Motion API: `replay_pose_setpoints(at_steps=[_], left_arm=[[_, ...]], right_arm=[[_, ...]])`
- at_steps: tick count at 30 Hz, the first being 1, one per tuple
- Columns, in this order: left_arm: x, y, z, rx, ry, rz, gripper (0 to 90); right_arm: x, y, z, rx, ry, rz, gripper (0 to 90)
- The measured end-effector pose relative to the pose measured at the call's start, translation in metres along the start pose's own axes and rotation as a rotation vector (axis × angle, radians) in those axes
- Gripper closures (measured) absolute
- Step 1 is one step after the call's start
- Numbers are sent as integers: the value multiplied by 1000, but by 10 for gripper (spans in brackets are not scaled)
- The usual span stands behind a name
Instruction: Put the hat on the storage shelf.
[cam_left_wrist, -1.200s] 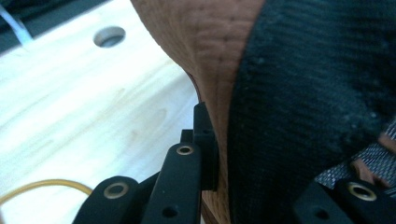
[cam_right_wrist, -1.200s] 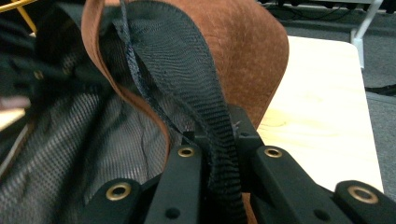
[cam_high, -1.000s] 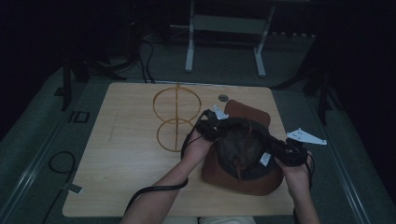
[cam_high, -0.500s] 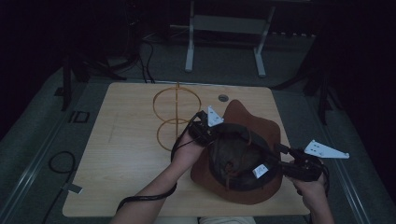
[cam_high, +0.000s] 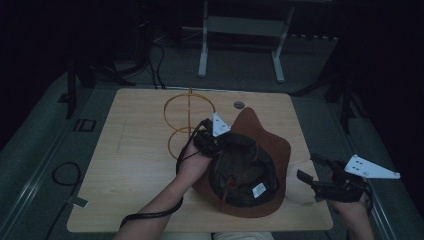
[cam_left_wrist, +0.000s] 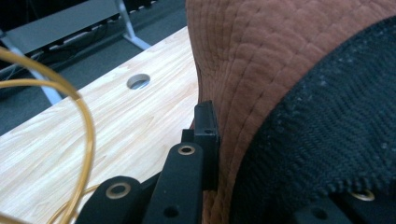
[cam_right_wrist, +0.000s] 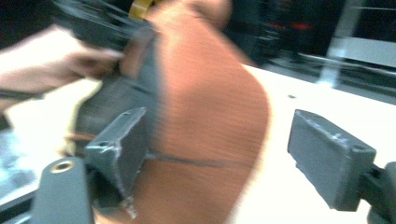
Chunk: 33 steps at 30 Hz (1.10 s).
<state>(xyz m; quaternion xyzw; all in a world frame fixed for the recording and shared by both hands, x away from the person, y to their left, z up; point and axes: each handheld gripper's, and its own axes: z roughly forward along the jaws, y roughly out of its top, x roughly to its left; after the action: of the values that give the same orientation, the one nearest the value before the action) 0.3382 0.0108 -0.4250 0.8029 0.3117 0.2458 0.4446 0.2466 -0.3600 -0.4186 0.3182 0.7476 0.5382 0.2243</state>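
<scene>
Right gripper (cam_high: 314, 174) jaws just opened, off hat (cam_high: 260, 145).

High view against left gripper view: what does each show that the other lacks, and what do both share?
The high view alone takes in the right tool, jaws apart and clear of the hat's right edge after just opening, the white label inside the hat's dark lining, and the stand legs on the floor beyond the table. The left gripper view alone shows the brim's quilted stitching up close, with the left tool shut on that brim. Both share the brown hat, the gold wire rack, the wooden table and its round hole.
</scene>
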Motion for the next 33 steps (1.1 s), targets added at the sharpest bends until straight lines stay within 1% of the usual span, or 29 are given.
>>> replay_pose_setpoints(at_steps=[2,3,4,5,6,7,8,10,11,12,13,14,15,16,17,18,19,20,21,23,24,26,27,28,29,33], left_arm=[[2,-1,-3,-5,0,1,864],[3,-1,-5,-12,-6,-6,863],[4,-1,-7,-20,-13,-5,864],[4,-2,-8,-25,-22,-7,863],[6,-2,-10,-36,-42,-7,863],[6,-2,-12,-42,-56,-9,863],[6,-2,-13,-42,-56,-8,863],[8,-2,-17,-61,-90,-11,863],[8,-2,-19,-71,-105,-3,862],[9,-3,-21,-78,-120,8,862],[10,-4,-22,-82,-128,10,863],[11,-6,-22,-87,-144,8,862],[12,-8,-22,-103,-162,10,862],[14,-9,-23,-104,-170,7,862],[15,-10,-24,-110,-192,1,862],[16,-11,-25,-131,-224,4,861],[16,-12,-26,-142,-235,15,862],[15,-12,-28,-162,-265,27,861],[14,-13,-29,-195,-302,46,861],[11,-11,-32,-221,-349,76,860],[9,-11,-33,-245,-375,94,860],[5,-9,-33,-258,-391,116,859],[4,-9,-33,-274,-402,122,860],[2,-8,-32,-284,-397,123,860],[0,-7,-31,-282,-396,121,859],[-9,-4,-24,-293,-398,124,860]], right_arm=[[-10,-5,-1,46,-67,-27,297],[-15,-8,0,72,-83,-36,305],[-20,-11,3,96,-92,-39,349],[-24,-14,5,115,-92,-36,385],[-28,-16,8,129,-87,-30,398],[-32,-18,11,137,-94,-25,424],[-35,-20,14,149,-96,-22,451],[-40,-23,20,154,-90,-6,451],[-42,-23,22,153,-82,2,452],[-43,-23,24,149,-72,9,452],[-43,-23,26,144,-63,14,459],[-43,-22,27,138,-38,22,460],[-41,-20,29,129,-20,24,459],[-38,-18,30,124,-14,15,459],[-35,-16,32,126,-8,7,458],[-33,-14,34,119,-2,1,454],[-32,-12,36,112,9,-1,454],[-30,-10,38,106,20,-6,453],[-29,-8,41,105,21,-11,452],[-26,-6,46,101,41,-14,451],[-24,-5,49,93,59,-14,451],[-17,-3,54,83,101,-21,450],[-13,-1,56,78,123,-25,450],[-8,0,58,70,157,-27,450],[-3,1,60,62,188,-33,449],[18,7,72,55,281,-61,423]])
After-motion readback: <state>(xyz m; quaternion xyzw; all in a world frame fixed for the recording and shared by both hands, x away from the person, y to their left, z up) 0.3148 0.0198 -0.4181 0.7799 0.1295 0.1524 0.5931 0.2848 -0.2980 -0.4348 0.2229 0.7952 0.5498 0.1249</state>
